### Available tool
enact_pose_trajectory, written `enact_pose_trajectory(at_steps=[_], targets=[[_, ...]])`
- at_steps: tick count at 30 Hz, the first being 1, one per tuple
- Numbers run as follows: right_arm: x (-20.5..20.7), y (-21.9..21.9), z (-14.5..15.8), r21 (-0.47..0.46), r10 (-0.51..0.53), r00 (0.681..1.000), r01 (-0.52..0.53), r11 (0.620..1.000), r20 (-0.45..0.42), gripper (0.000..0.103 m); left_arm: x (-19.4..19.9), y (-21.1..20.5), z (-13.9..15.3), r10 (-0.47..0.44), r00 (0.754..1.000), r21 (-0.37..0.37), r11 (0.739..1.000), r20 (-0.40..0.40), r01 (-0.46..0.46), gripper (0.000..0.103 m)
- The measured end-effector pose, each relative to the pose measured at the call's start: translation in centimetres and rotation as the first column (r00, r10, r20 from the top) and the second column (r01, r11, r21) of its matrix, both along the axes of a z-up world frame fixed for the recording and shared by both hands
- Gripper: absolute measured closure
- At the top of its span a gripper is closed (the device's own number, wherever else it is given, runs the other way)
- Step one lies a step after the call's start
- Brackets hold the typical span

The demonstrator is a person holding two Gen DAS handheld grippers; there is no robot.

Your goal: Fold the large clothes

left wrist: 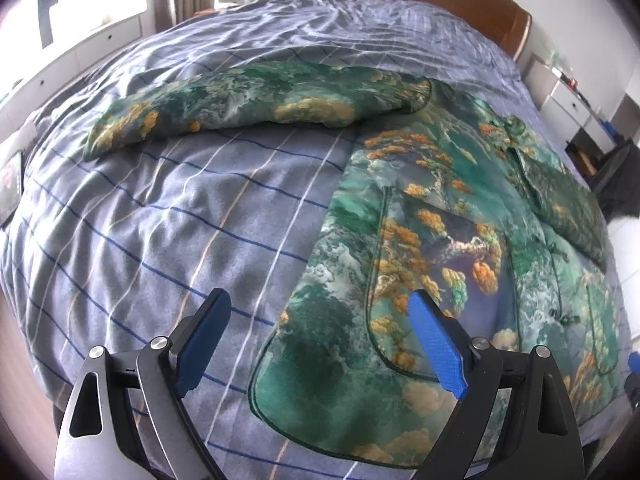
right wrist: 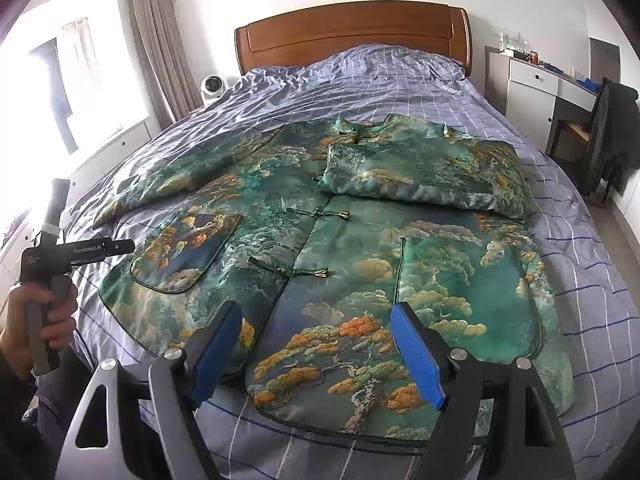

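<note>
Garment: large padded green jacket printed with orange and yellow trees and pale clouds (right wrist: pixel 360 248), spread front-up across the bed, collar toward the headboard, hem at the near edge
Sleeves: one sleeve (right wrist: pixel 424 176) folded in across the chest; other sleeve (left wrist: pixel 224 112) stretched out flat to the side over the bedding
Fastenings: knotted cord closures (right wrist: pixel 316 213) lined up along the front opening, done up
Pocket: rounded patch pocket with dark piping (right wrist: pixel 188 252) on the front panel
Bedding: blue-grey checked duvet cover with dark and pale lines (left wrist: pixel 160 220), rumpled, under the jacket
Headboard: curved brown wooden board (right wrist: pixel 352 36) at the far end
Left gripper (left wrist: pixel 316 344): blue-padded fingers well apart, empty, hovering over the hem corner, not touching
Right gripper (right wrist: pixel 316 348): blue-padded fingers apart, empty, above the hem near the front opening
Hand (right wrist: pixel 36 332): wrapped around the grey handle of the left tool, just off the bed edge
</note>
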State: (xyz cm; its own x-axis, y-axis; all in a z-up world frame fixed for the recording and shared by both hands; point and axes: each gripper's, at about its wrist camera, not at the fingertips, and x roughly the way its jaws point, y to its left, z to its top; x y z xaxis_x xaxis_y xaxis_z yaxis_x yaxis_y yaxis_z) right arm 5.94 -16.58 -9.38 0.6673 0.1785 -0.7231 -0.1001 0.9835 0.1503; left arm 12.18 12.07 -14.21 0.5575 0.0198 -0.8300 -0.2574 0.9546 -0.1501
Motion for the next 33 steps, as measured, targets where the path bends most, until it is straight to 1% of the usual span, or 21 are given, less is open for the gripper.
enact_pose_trajectory(at_steps=[7,10,12,13,14,15,16,17,18,19,20,21,22,23,24,27,29,30,31,32,33], targets=[[-0.2,-0.4,0.2,0.001,-0.014,1.0,0.014,1.0,0.005,0.024,0.6,2.5,-0.4,0.051,0.999,-0.105,0.993,-0.014,-0.052,0.012],[-0.3,-0.4,0.3,0.0,-0.015,1.0,0.015,1.0,0.008,0.024,1.0,4.8,-0.2,0.09,0.996,-0.182,0.979,0.009,-0.087,0.012],[-0.4,-0.4,0.5,-0.004,-0.012,1.0,0.012,1.0,0.01,0.024,1.0,7.6,-0.2,0.159,0.986,-0.291,0.946,0.041,-0.14,0.011],[-0.5,-0.3,0.5,-0.006,-0.011,1.0,0.011,1.0,0.013,0.024,1.0,9.2,-0.3,0.205,0.977,-0.344,0.922,0.05,-0.176,0.011],[-0.6,-0.3,0.6,-0.009,-0.01,1.0,0.01,1.0,0.016,0.024,0.9,11.0,-0.5,0.258,0.964,-0.396,0.893,0.058,-0.215,0.011],[-0.7,-0.3,0.7,-0.014,-0.01,1.0,0.01,1.0,0.019,0.024,1.0,12.7,-0.7,0.306,0.95,-0.433,0.866,0.066,-0.249,0.011],[-0.8,-0.3,0.8,-0.017,-0.009,1.0,0.009,1.0,0.02,0.024,1.0,13.8,-0.7,0.333,0.94,-0.45,0.851,0.068,-0.269,0.011],[-1.0,-0.3,0.8,-0.019,-0.007,1.0,0.008,1.0,0.02,0.024,1.2,15.4,-0.8,0.377,0.924,-0.476,0.827,0.071,-0.301,0.011],[-1.0,-0.2,0.8,-0.02,-0.006,1.0,0.007,1.0,0.02,0.024,1.4,16.6,-0.9,0.409,0.91,-0.495,0.807,0.075,-0.322,0.011],[-1.1,-0.2,0.9,-0.02,-0.005,1.0,0.005,1.0,0.019,0.024,1.6,17.9,-0.9,0.444,0.892,-0.514,0.786,0.082,-0.344,0.01],[-1.2,-0.2,0.8,-0.021,-0.004,1.0,0.004,1.0,0.017,0.024,2.2,19.3,-1.0,0.487,0.869,-0.531,0.761,0.085,-0.374,0.01],[-1.2,-0.1,0.8,-0.023,-0.003,1.0,0.004,1.0,0.015,0.024,3.1,20.2,-1.0,0.508,0.857,-0.537,0.748,0.084,-0.39,0.008],[-1.2,-0.1,0.8,-0.024,-0.003,1.0,0.003,1.0,0.013,0.024,3.7,20.9,-1.2,0.516,0.853,-0.539,0.742,0.077,-0.399,0.008],[-1.2,-0.1,0.7,-0.023,-0.003,1.0,0.003,1.0,0.01,0.024,4.9,21.7,-1.8,0.536,0.843,-0.535,0.726,0.049,-0.431,0.008],[-1.2,0.0,0.6,-0.021,-0.002,1.0,0.002,1.0,0.007,0.024,5.8,22.1,-2.4,0.545,0.838,-0.542,0.712,0.027,-0.445,0.008],[-1.1,0.4,0.6,-0.023,0.007,1.0,-0.007,1.0,0.0,0.024,8.3,23.0,-4.4,0.554,0.832,-0.578,0.666,-0.04,-0.472,0.009],[-1.2,0.7,0.7,-0.031,0.019,1.0,-0.019,0.999,0.0,0.024,8.6,23.8,-5.4,0.589,0.804,-0.597,0.619,-0.076,-0.511,0.01],[-1.2,1.0,0.7,-0.035,0.026,1.0,-0.026,0.999,-0.002,0.024,8.7,24.1,-5.7,0.615,0.784,-0.607,0.593,-0.083,-0.529,0.013],[-1.2,1.1,0.7,-0.038,0.033,0.999,-0.033,0.999,-0.006,0.024,8.5,24.3,-5.8,0.642,0.762,-0.614,0.568,-0.085,-0.547,0.022],[-1.2,1.3,0.7,-0.041,0.038,0.999,-0.038,0.998,-0.008,0.024,8.5,24.5,-5.8,0.659,0.747,-0.618,0.554,-0.084,-0.558,0.029],[-1.3,1.5,0.6,-0.045,0.043,0.999,-0.044,0.998,-0.009,0.024,8.7,24.6,-5.7,0.661,0.746,-0.617,0.553,-0.083,-0.56,0.051]])
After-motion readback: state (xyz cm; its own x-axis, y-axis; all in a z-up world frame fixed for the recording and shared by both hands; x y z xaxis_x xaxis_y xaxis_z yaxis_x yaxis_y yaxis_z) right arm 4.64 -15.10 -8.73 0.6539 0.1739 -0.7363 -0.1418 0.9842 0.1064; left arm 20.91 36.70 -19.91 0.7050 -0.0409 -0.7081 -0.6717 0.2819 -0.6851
